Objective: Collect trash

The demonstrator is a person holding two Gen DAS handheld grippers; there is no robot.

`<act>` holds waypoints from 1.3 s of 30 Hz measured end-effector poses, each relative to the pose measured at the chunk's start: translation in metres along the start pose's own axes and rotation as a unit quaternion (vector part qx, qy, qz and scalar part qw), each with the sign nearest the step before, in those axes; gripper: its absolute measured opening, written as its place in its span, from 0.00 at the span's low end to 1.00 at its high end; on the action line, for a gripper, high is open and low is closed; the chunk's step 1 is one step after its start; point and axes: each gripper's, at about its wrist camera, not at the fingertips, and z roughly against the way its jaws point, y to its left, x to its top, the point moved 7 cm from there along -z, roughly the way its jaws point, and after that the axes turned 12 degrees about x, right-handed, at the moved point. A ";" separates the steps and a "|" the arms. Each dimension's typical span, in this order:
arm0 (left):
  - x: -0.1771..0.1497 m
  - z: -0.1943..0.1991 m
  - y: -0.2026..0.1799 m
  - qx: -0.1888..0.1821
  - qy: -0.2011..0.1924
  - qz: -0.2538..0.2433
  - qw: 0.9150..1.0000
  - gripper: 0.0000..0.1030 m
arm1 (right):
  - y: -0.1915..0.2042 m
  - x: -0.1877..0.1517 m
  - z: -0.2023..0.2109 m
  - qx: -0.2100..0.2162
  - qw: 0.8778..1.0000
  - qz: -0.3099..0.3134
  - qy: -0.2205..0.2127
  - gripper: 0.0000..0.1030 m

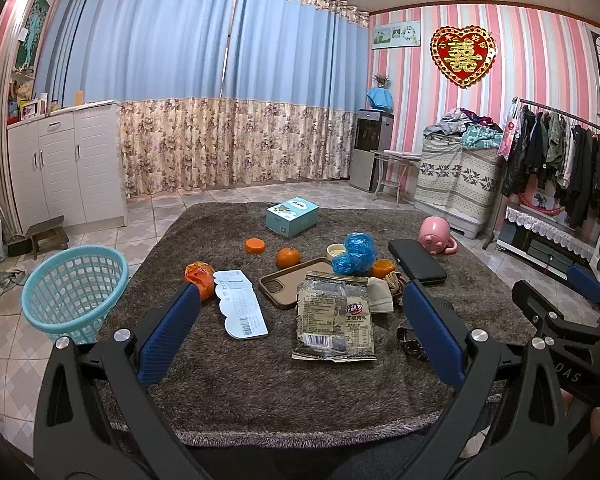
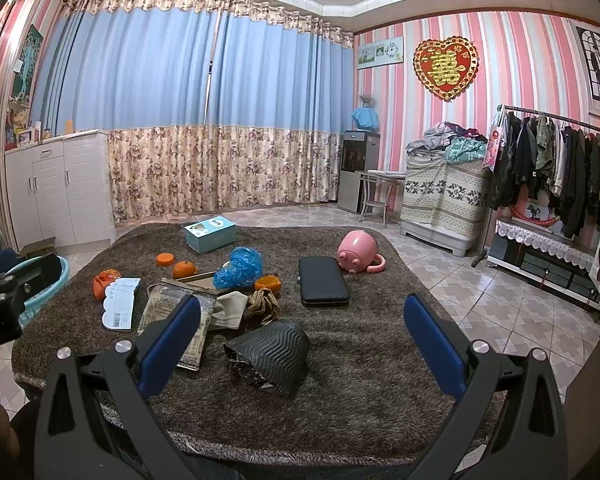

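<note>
On the shaggy brown table (image 1: 260, 392) lies trash: a grey snack wrapper (image 1: 334, 318), a white paper slip (image 1: 240, 304), an orange crumpled wrapper (image 1: 198, 274), a blue plastic bag (image 1: 356, 254), a beige tissue (image 1: 380, 294) and a black ribbed wrapper (image 2: 272, 354). My left gripper (image 1: 300, 328) is open and empty, held above the near edge over the snack wrapper. My right gripper (image 2: 302, 332) is open and empty, over the black ribbed wrapper. A teal basket (image 1: 72, 292) stands on the floor to the left.
Also on the table: a teal box (image 1: 292, 214), an orange lid (image 1: 255, 246), a tangerine (image 1: 288, 257), a brown phone case (image 1: 290, 282), a black wallet case (image 1: 416, 260) and a tipped pink pig mug (image 1: 436, 234). A clothes rack (image 1: 560, 160) stands right.
</note>
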 end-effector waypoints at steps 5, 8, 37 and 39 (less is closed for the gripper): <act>0.000 0.000 0.000 0.000 0.000 0.000 1.000 0.95 | 0.000 0.000 0.000 0.000 1.000 0.000 -0.001 0.96; 0.000 0.000 0.000 0.000 0.000 0.000 1.000 0.95 | 0.000 0.000 0.000 0.000 1.000 0.000 -0.001 0.96; -0.028 -0.041 0.009 0.024 0.021 -0.007 0.999 0.95 | -0.030 -0.026 -0.036 -0.035 0.999 -0.016 0.008 0.96; -0.032 -0.045 0.008 0.024 0.021 -0.009 0.999 0.95 | -0.032 -0.031 -0.040 -0.033 0.999 -0.019 0.016 0.96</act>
